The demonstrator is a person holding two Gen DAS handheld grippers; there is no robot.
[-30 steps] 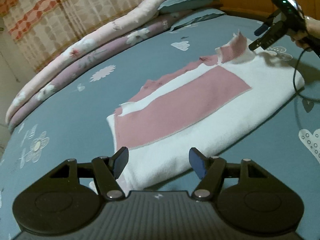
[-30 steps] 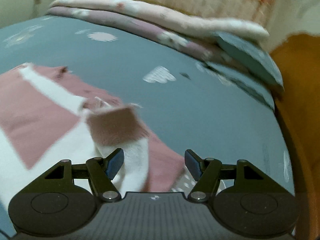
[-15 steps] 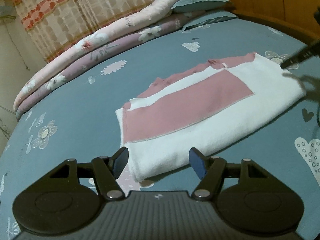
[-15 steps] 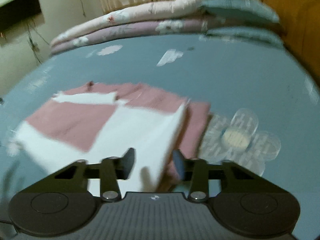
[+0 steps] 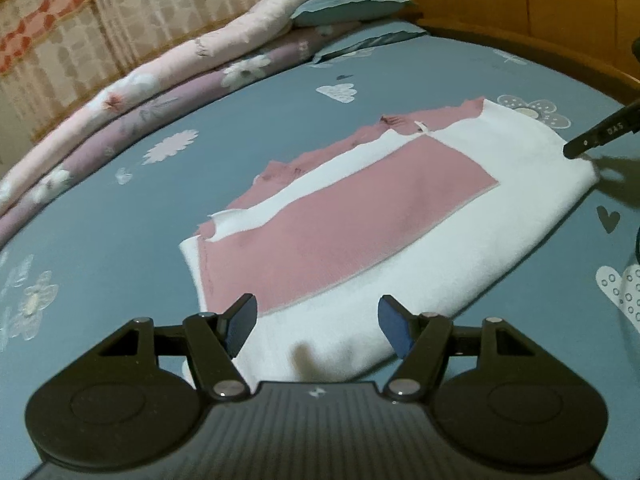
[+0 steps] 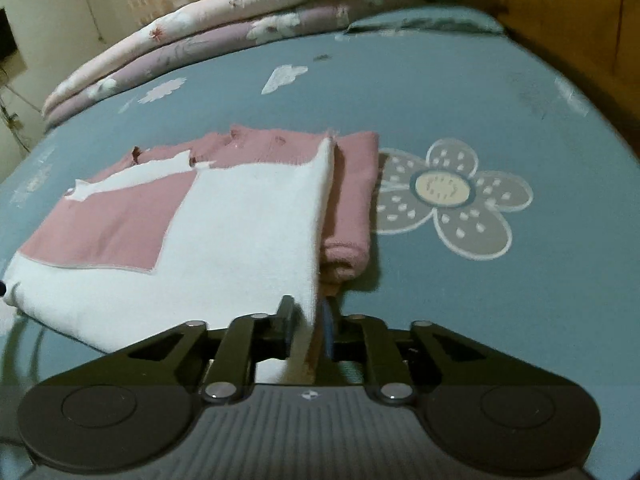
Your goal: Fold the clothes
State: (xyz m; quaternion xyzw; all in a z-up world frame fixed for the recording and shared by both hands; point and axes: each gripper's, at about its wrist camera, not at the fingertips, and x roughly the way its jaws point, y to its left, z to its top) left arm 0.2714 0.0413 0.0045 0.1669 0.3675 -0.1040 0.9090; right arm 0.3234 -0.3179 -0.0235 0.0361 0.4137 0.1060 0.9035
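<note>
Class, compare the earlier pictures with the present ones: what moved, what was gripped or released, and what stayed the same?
The right tool dropped the raised pink flap, moved to the sweater's white corner and is closing on its edge. The left tool came nearer the sweater's other end, open. The sweater otherwise lies as before on the bed.

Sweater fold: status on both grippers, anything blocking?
Left gripper open over near hem. Right gripper closing on white corner of pink-and-white sweater, fabric between fingers. Bedsheet around it unobstructed.
</note>
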